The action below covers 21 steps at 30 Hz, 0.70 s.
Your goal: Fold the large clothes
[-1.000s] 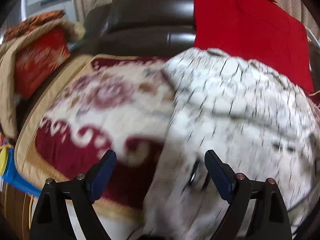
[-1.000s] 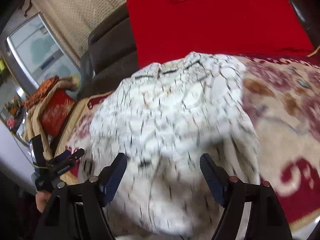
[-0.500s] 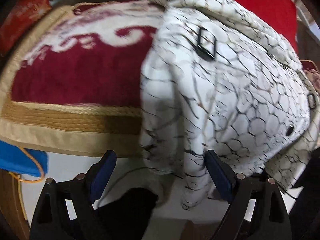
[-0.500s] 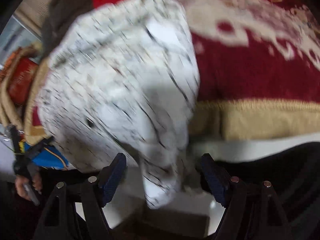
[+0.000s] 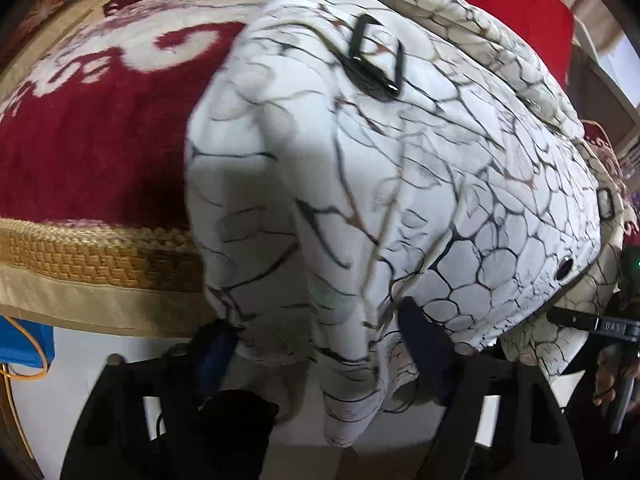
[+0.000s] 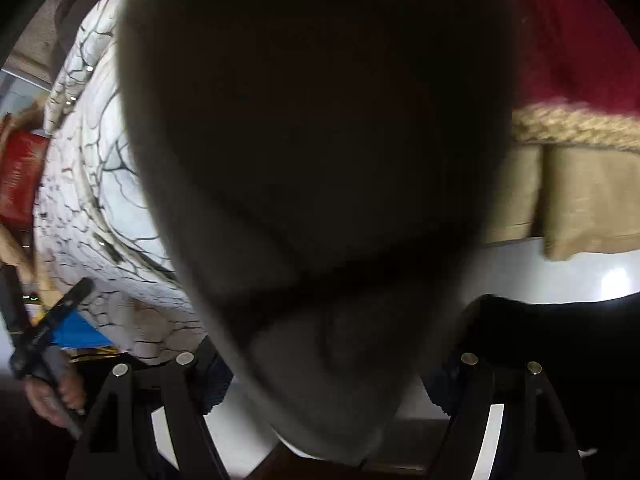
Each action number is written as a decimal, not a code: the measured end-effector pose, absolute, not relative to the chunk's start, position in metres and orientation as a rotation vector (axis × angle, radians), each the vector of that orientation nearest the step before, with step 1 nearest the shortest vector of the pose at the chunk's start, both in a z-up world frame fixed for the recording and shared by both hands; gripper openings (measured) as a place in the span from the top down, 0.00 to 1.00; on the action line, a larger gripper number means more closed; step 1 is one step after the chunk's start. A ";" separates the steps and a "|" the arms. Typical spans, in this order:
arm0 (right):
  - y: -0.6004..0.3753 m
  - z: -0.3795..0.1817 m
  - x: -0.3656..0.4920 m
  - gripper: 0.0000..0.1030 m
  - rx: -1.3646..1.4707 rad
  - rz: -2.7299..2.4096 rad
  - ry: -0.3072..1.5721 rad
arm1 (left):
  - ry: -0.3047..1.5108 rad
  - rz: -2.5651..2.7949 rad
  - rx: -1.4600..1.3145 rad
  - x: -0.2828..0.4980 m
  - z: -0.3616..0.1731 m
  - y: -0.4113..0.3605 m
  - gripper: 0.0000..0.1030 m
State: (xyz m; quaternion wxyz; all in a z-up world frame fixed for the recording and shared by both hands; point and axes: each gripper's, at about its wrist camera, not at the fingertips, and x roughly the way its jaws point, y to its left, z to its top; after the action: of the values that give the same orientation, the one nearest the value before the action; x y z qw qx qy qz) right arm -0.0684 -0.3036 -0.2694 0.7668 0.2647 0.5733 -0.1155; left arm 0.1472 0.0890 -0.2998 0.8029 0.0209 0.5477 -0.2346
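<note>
A white jacket with a dark crackle print and a black buckle lies on the sofa and droops over its front edge. My left gripper points down at that edge. Its jaws are closing around a hanging fold of the jacket, which fills most of the gap. In the right wrist view a shadowed fold of cloth hangs close to the lens and hides most of the scene. My right gripper is closing with that fold between its fingers, and pale floor shows beside the left finger. More of the jacket shows at the left.
The sofa wears a red and cream patterned cover with a gold woven border. A red blanket lies at the back. A blue item sits on the pale floor. The person's dark clothing is near the right gripper.
Both views have tipped down to the sofa's front edge. The jacket's hanging fold now sits between the left fingers, cloth now covers the right lens, and both pairs of jaws have narrowed.
</note>
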 end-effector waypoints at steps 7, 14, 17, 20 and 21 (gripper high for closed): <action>-0.291 -0.236 -0.075 0.87 0.546 -0.084 1.154 | 1.196 -0.584 -0.125 0.152 -0.294 0.107 0.89; -0.272 -0.166 -0.075 0.88 0.522 0.153 0.984 | 1.117 -0.744 -0.238 0.137 -0.242 0.114 0.91; -0.283 -0.137 -0.073 0.88 0.540 0.187 0.902 | 1.068 -0.790 -0.258 0.144 -0.214 0.118 0.91; -0.298 -0.105 -0.064 0.89 0.538 0.200 0.810 | 1.017 -0.834 -0.290 0.163 -0.177 0.118 0.91; -0.294 -0.100 -0.060 0.89 0.534 0.201 0.785 | 1.003 -0.844 -0.299 0.166 -0.171 0.121 0.91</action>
State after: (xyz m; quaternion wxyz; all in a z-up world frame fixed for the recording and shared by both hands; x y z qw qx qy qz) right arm -0.0602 -0.2942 -0.1000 0.8845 0.2569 0.3772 0.0966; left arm 0.1659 0.1207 -0.1711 0.7824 -0.1387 0.4648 -0.3907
